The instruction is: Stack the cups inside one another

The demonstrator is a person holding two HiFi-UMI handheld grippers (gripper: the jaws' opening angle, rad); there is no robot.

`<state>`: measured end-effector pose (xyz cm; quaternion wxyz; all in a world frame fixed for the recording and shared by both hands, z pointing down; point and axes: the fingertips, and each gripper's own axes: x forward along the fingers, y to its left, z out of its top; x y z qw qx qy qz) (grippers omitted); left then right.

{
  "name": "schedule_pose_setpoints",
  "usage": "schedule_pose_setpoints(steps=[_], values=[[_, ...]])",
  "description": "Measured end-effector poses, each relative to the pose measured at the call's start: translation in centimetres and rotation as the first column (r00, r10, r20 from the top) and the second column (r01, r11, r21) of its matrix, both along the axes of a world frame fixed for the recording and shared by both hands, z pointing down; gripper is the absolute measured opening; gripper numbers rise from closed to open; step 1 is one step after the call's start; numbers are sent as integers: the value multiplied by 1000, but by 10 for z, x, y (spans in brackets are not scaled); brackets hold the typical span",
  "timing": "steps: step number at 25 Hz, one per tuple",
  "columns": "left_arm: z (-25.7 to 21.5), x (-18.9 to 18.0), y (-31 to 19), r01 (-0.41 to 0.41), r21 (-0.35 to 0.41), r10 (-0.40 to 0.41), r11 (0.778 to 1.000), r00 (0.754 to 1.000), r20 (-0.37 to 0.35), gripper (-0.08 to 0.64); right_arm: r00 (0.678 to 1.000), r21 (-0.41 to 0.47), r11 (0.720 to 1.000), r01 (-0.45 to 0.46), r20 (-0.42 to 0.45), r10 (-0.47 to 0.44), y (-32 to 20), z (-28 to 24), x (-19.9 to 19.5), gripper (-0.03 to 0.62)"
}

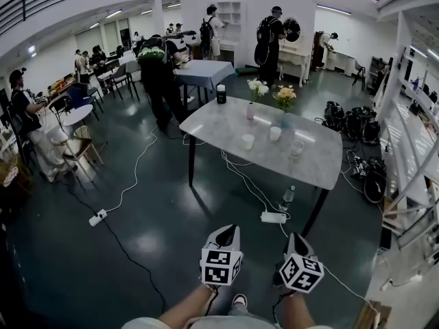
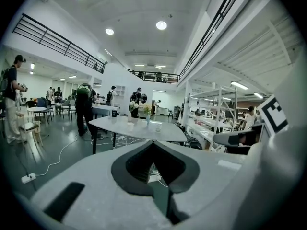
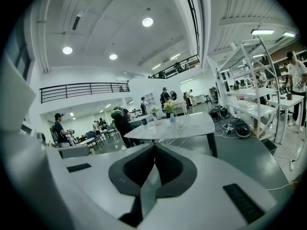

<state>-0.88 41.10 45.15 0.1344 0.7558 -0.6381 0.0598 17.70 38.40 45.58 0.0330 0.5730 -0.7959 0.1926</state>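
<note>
Fingers meet, pinching nothing (both sides); small white cups (image 1: 247, 141) stand unstacked on grey marble-patterned table (image 1: 212, 125); left gripper (image 1: 230, 230) and right gripper (image 1: 296, 238) point forward, side by side.

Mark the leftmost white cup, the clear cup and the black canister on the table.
leftmost white cup (image 1: 247, 142), head view, middle of its side wall.
clear cup (image 1: 296, 149), head view, middle of its body.
black canister (image 1: 221, 94), head view, middle of its side.
</note>
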Motion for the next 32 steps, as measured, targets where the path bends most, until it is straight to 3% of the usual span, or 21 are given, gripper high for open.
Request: schedule_pose_setpoints(steps=[23,32], values=[[14,6,-141,49,-22,-49,999,999,13,-5,997,-10,998,69,-36,-70,-146,11,7,8],[18,3,-166,57,-37,-55,998,998,34,-5,998,-38,997,61,-16,-62,-176,19,14,8]])
